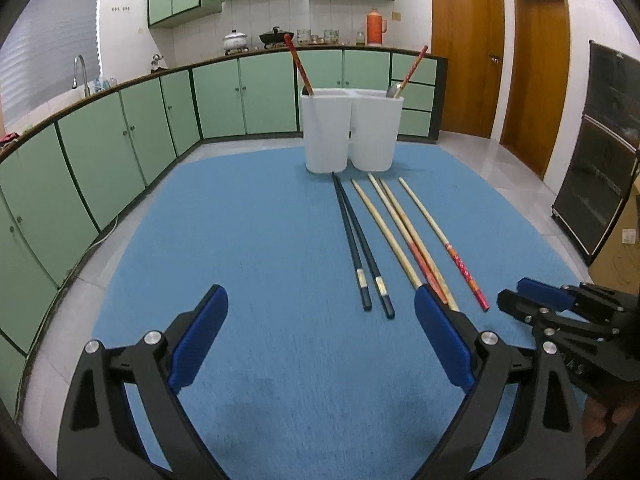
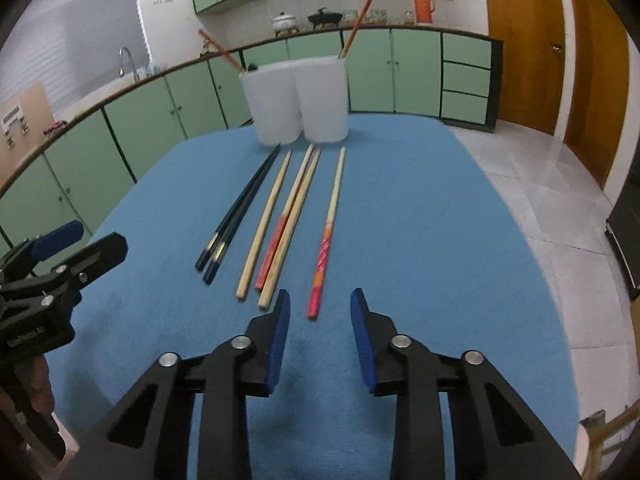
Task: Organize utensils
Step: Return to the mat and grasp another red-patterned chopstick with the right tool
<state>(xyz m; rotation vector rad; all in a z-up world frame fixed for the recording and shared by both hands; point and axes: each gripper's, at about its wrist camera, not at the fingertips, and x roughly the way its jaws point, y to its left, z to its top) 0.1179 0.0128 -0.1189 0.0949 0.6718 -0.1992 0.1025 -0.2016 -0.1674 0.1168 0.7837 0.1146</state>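
Observation:
A white two-compartment utensil holder (image 1: 352, 132) stands at the far side of the blue table mat (image 1: 260, 240); it also shows in the right wrist view (image 2: 298, 100). A red-handled chopstick leans in each compartment, and a spoon (image 1: 394, 90) sits in the right one. Several chopsticks lie in front of it: a black pair (image 1: 360, 248) (image 2: 236, 216), bamboo ones (image 1: 396, 240) (image 2: 276, 216) and a red-handled one (image 1: 448, 248) (image 2: 328, 232). My left gripper (image 1: 320, 300) is open and empty, behind the black pair. My right gripper (image 2: 320, 300) is open just behind the red-handled chopstick's near end.
Green kitchen cabinets (image 1: 120, 152) run along the left and back with a sink tap (image 1: 80, 68). Wooden doors (image 1: 536, 76) are at the right. A dark cabinet (image 1: 600, 152) stands on the tiled floor at far right. The right gripper shows in the left wrist view (image 1: 540, 300).

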